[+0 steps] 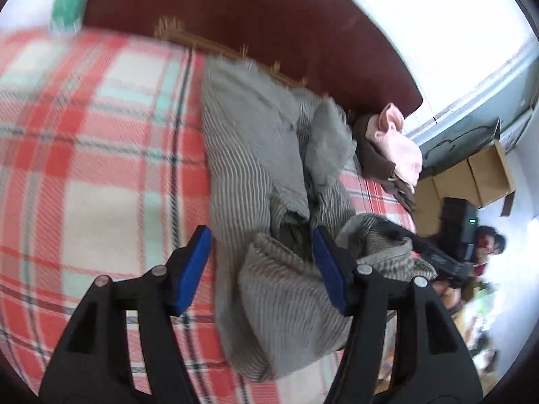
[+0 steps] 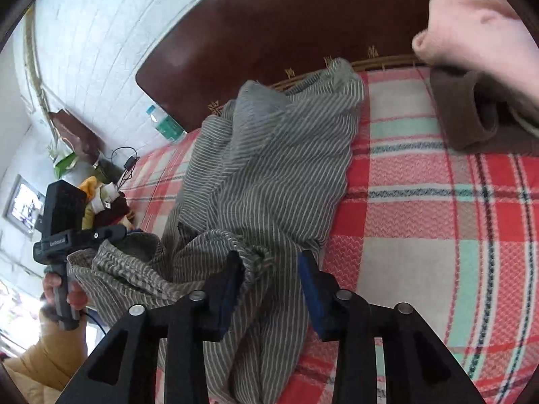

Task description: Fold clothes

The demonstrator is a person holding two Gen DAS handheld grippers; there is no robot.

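Grey pinstriped garment [image 2: 269,168] lies rumpled on the red plaid bedspread [image 2: 421,219], soft woven folds. Left tongs [image 1: 261,269] and right tongs [image 2: 271,289] both released, cloth loose between blue pads.

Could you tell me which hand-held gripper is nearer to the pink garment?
Right. The right hand-held gripper sees the pink garment large ahead; the left hand-held gripper sits farther off, across the striped garment.

Bright daylight, both views; the white wall [image 1: 438,17] in the left wrist view's upper right is blown out to glare, and so is the lower right edge. Left wrist view is motion-smeared, worst on the plaid bedspread [image 1: 84,134] at left; right wrist view is sharper. Heavy fisheye bending, black corners, soft shadows only.
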